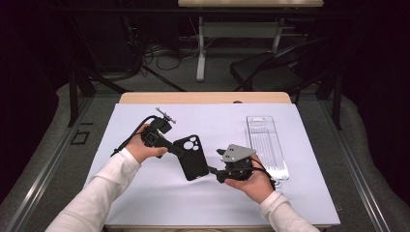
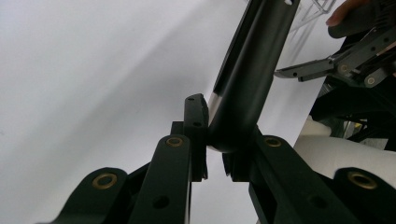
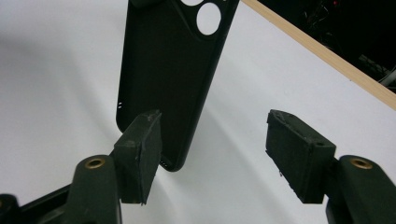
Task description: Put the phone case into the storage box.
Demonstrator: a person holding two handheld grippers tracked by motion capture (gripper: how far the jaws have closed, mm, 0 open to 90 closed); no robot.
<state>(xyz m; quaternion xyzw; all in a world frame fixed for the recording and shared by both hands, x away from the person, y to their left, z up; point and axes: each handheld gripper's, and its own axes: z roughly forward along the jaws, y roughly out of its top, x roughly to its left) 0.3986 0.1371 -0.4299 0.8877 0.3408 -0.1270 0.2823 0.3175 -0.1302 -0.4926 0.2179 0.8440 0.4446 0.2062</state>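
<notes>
A black phone case (image 1: pixel 192 160) with round camera holes is held just above the white mat, tilted. My left gripper (image 1: pixel 175 148) is shut on its camera end. In the left gripper view the case (image 2: pixel 252 70) is pinched edge-on between the pads of the left gripper (image 2: pixel 215 140). My right gripper (image 1: pixel 212 170) stands open at the case's lower end. In the right gripper view the case (image 3: pixel 173 70) hangs beside the left pad (image 3: pixel 140 149) of the right gripper (image 3: pixel 215 144), while the other pad stands well clear to the right.
A clear plastic package (image 1: pixel 266 145) lies on the right part of the white mat (image 1: pixel 159 203). The wooden table edge (image 1: pixel 203 98) runs along the back. A black chair (image 1: pixel 270 70) and a desk stand beyond the table.
</notes>
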